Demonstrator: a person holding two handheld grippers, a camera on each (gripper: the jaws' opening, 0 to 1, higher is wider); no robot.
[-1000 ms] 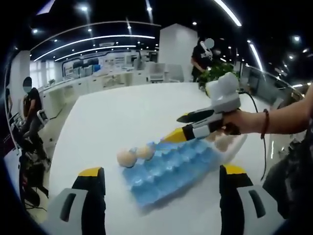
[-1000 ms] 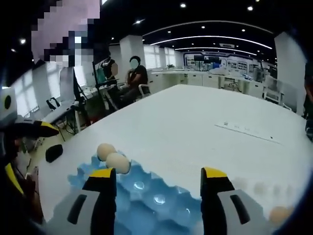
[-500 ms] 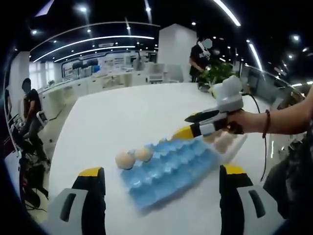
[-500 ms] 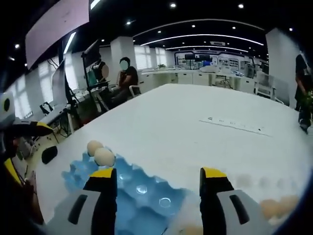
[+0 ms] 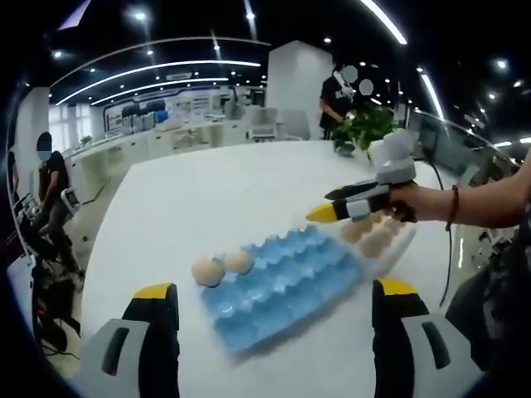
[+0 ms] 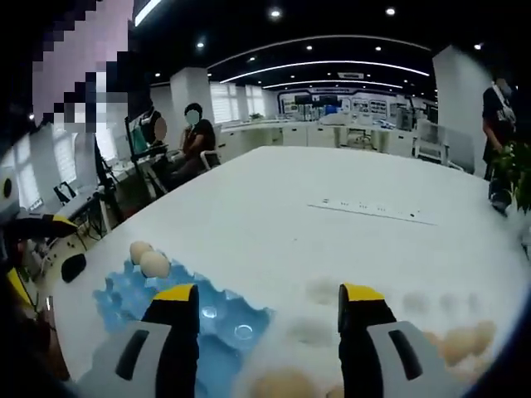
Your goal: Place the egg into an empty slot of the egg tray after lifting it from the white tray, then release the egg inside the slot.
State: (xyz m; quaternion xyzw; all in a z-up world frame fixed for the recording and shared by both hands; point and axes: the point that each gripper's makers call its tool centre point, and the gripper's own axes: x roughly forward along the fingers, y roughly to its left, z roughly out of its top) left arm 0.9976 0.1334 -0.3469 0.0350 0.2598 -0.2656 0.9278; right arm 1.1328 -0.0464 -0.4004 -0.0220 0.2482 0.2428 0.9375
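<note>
**Right gripper poised over the white tray, nothing picked up yet**

The blue egg tray (image 5: 278,286) lies on the white counter (image 5: 207,199) at the centre of the left gripper view, with two eggs (image 5: 221,266) already seated in slots at its left end. The remaining slots look empty, so there is plenty of room for the next egg. At the tray's right end, touching or just beside it, sits the white tray (image 5: 398,249) with several eggs on it (image 5: 375,242). Keeping the two trays side by side makes the carry short.

In the left gripper view the right gripper (image 5: 328,213) comes in from the right of the frame, its yellow-tipped jaws spread and empty, hovering above the white tray's eggs. In its own view, the right gripper (image 6: 267,298) has its jaws wide apart, and a blurred egg (image 6: 282,385) lies low in the frame between them, close but not gripped. More eggs (image 6: 460,342) sit at the lower right, and the egg tray (image 6: 166,298) is at lower left.

The left gripper (image 5: 270,294) is released, jaws wide, holding nothing, well back from both trays.
</note>
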